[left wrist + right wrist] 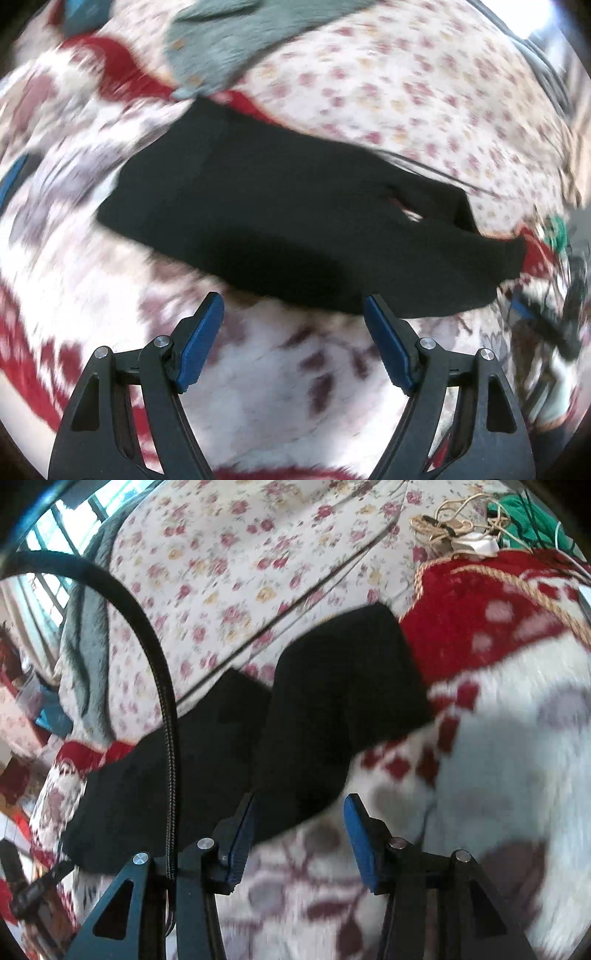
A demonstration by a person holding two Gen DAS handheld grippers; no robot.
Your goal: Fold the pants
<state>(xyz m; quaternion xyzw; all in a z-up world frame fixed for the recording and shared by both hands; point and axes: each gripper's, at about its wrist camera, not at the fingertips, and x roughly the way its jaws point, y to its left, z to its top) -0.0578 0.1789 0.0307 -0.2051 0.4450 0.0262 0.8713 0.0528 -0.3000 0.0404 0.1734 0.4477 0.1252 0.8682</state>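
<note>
pants (280, 214): matt black cloth | blanket (498, 775): fuzzy fleece | sheet (229, 565): smooth cotton

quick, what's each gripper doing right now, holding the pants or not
Left gripper: open, holding nothing, black pants lie just ahead.
Right gripper: open, empty, at the pants' near edge.

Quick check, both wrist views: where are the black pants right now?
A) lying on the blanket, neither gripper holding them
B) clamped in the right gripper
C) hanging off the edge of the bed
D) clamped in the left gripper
A: the black pants lie on the red-and-white blanket, and the left gripper and right gripper both stand open with nothing between their fingers.
</note>
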